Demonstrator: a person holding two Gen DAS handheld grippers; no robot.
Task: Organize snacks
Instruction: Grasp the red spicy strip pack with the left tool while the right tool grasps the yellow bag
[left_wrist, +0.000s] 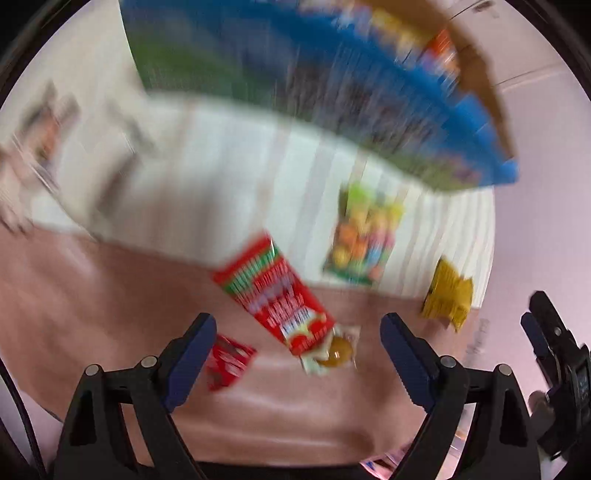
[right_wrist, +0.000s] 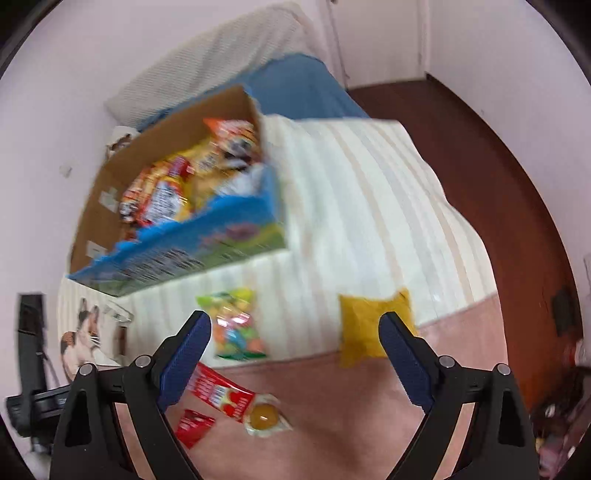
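Snack packets (right_wrist: 236, 328) scattered on bed; cardboard box (right_wrist: 177, 184) holds more.

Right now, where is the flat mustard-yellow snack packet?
In the right wrist view, the flat mustard-yellow snack packet lies at the striped cream blanket's lower edge, right of the multicoloured candy bag.

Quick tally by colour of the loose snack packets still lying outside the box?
Red: 2, the long red packet and small red packet
Yellow: 1, yellow packet
Multicolour: 1, candy bag
Clear with amber sweet: 1, clear wrapper
Total: 5
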